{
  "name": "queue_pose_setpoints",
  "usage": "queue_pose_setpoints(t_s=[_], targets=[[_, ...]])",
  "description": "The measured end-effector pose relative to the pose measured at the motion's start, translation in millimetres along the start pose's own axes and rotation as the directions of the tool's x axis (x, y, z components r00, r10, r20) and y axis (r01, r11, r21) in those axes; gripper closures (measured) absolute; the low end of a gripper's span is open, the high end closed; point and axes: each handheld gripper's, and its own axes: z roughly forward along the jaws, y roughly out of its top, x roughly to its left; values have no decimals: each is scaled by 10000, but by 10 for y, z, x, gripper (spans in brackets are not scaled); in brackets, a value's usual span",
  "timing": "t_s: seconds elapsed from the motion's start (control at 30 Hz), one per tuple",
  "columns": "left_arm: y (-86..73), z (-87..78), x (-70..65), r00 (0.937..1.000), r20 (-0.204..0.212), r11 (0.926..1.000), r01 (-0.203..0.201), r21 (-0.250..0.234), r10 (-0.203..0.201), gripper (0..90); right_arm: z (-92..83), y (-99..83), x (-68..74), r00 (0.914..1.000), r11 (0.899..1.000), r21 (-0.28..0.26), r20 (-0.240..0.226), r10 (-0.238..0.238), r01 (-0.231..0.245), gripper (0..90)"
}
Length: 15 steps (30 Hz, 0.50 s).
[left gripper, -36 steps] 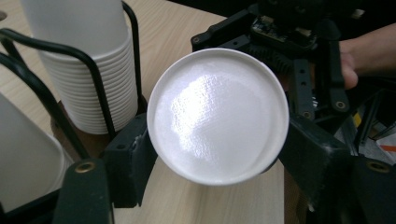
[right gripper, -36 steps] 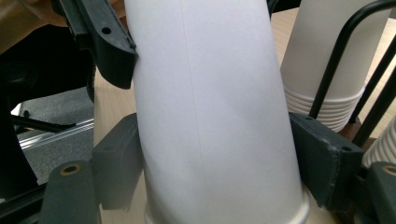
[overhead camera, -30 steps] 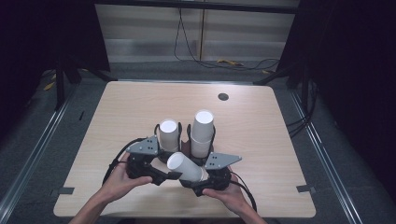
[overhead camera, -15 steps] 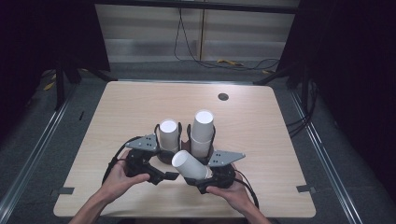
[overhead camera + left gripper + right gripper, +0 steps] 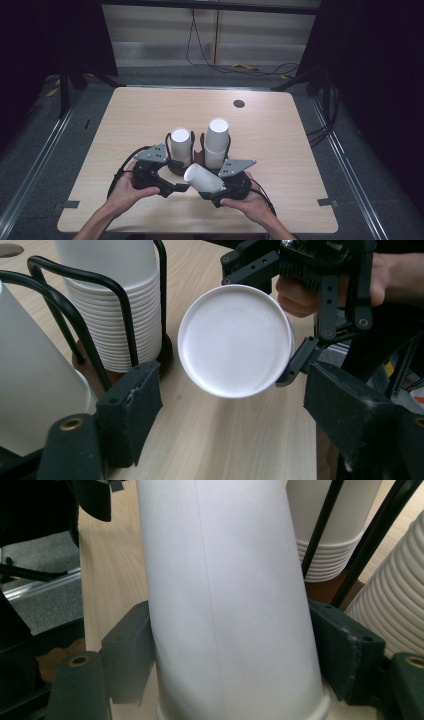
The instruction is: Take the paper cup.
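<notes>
Right gripper [image 5: 202,186] pinches a white paper cup [image 5: 202,178]; left gripper [image 5: 186,188] stands spread beside it.

The cup lies tilted over the table [image 5: 280,150], its closed bottom toward the left gripper, whose jaws have just been opening and stand apart from it. The right jaws, just closing further, press the cup's sides. Behind stand two stacks of cups [image 5: 217,140] in a black wire holder [image 5: 204,145].

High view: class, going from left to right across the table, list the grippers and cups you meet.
left gripper → shorter cup stack → single cup lying on its side → taller cup stack → right gripper, whose body sits rightmost.
</notes>
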Motion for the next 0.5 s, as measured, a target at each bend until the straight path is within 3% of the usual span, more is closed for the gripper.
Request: queue_pose_setpoints(t_s=[0.2, 0.27, 0.33, 0.4, 0.5], targets=[[-3, -5, 3, 10000, -38, 10000, 79, 50, -79, 162, 19, 70, 3, 9995, 9979, 581, -50, -298, 301, 252], [-5, -7, 5, 9999, -97, 9999, 88, 66, -87, 163, 22, 85, 0, 9993, 9970, 674, -105, -367, 373, 252], [-9, -14, 23, 9997, 222, 9999, 78, 122, -81, 165, 34, 127, 3, 9985, 9946, 895, -194, -510, 525, 254], [-8, -13, 12, 10000, 19, 9998, -26, 173, 25, 174, 40, 154, 0, 9981, 9924, 1073, -179, -594, 610, 254], [-7, -13, 16, 9999, 55, 9997, -99, 237, 97, 196, 59, 186, -10, 9970, 9881, 1329, -200, -752, 772, 255]])
